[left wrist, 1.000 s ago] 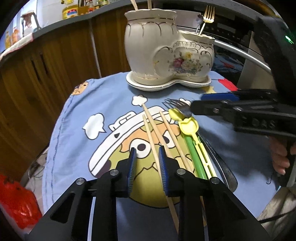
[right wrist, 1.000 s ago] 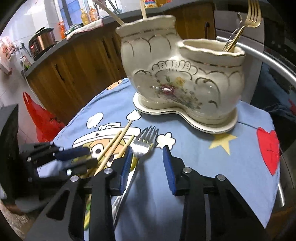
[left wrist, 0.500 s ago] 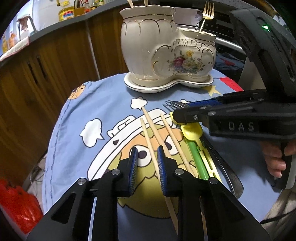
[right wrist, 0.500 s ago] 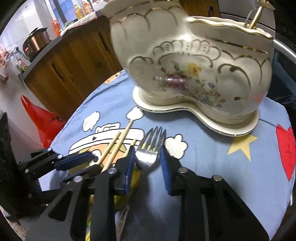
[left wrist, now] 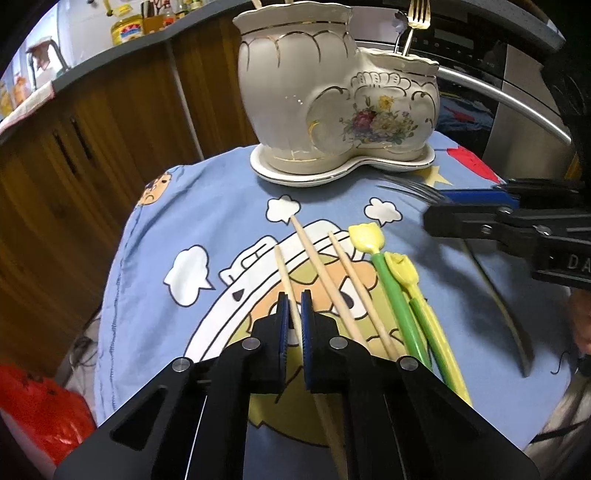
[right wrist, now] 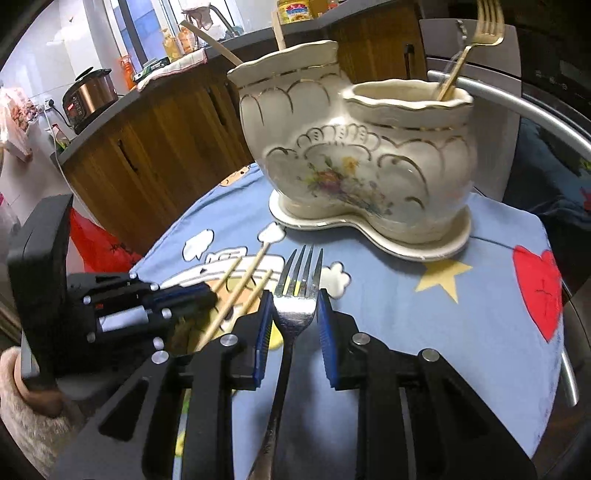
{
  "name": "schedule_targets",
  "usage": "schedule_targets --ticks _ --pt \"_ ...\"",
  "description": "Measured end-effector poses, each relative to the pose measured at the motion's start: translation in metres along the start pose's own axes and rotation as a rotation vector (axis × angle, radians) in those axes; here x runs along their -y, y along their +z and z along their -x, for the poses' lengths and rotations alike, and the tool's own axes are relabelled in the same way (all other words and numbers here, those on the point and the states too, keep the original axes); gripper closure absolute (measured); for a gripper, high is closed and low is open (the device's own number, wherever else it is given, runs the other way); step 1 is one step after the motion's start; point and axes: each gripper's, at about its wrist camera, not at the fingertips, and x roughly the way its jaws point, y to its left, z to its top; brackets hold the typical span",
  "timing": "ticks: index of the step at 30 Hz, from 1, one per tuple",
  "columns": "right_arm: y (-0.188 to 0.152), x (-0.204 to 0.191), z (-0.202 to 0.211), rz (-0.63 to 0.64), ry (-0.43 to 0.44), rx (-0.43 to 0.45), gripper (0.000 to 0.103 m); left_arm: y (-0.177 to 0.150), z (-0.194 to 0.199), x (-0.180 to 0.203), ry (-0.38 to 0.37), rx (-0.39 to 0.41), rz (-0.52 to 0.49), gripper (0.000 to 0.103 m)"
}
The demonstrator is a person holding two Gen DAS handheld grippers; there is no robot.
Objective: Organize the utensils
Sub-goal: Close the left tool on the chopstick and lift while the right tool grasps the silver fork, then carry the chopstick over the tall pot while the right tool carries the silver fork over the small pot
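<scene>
Two grippers working over a blue cloth point(left wrist: 221, 206) near the holder point(left wrist: 332, 92): left gripper point(left wrist: 293, 314) clenching a chopstick point(left wrist: 284, 273) lying on the cloth; right gripper point(right wrist: 293, 317) closing around the fork point(right wrist: 299, 291), pads not touching.

The fork point(left wrist: 413, 186) is showing only as a blurred streak of tines in the left wrist view, and a blue pad of the right gripper point(left wrist: 436, 210) is covering its neck. In the right wrist view its handle is running off the bottom edge. The left gripper point(left wrist: 292, 317) is hiding the near length of the chopstick point(left wrist: 284, 273) between its pads. The two yellow spoons point(left wrist: 369, 236) are mostly lying behind black gripper parts in the right wrist view. The gold fork point(right wrist: 487, 26) in the ceramic holder point(right wrist: 354, 147) is being cut by the top edge, its lower part sitting unseen inside the cup.
</scene>
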Motion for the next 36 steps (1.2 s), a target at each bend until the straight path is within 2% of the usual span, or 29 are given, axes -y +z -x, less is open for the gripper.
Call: schedule_targets --ticks 10,11,13,16,17,18,19,23,28,33,36 --pt "-0.016 0.004 -0.009 0.027 -0.035 -0.098 0.078 -0.006 0.004 -0.004 0.005 0.008 0.012 0.098" --pt "-0.017 0.003 -0.009 0.036 -0.037 -0.101 0.077 -0.006 0.004 -0.003 0.007 0.006 0.009 0.098" --pt "-0.021 -0.001 -0.006 0.054 -0.029 -0.107 0.068 -0.006 0.006 0.000 0.013 -0.003 -0.009 0.098" --pt "-0.026 -0.007 -0.005 0.097 -0.055 -0.103 0.068 -0.008 0.008 0.002 0.011 -0.012 -0.022 0.098" --pt "-0.027 -0.009 -0.004 0.113 -0.074 -0.101 0.070 -0.008 0.009 0.002 0.011 -0.012 -0.020 0.098" --pt "-0.028 -0.010 -0.005 0.128 -0.096 -0.100 0.084 -0.008 0.008 0.002 0.011 -0.012 -0.016 0.098" --pt "-0.030 -0.013 -0.005 0.151 -0.123 -0.095 0.090 -0.008 0.008 0.001 0.011 -0.010 -0.011 0.098" --pt "-0.031 -0.013 -0.003 0.161 -0.113 -0.086 0.096 -0.007 0.006 0.004 0.029 0.001 -0.022 0.098" --pt "-0.026 -0.010 0.017 0.152 -0.089 -0.001 0.097 -0.009 0.012 0.001 0.024 0.054 -0.004 0.098" --pt "-0.021 -0.009 0.051 0.150 -0.056 0.136 0.100 -0.003 0.044 -0.010 -0.026 0.219 0.046 0.098" --pt "-0.019 -0.009 0.063 0.152 -0.045 0.196 0.100 0.000 0.057 -0.013 -0.031 0.285 0.063 0.098"
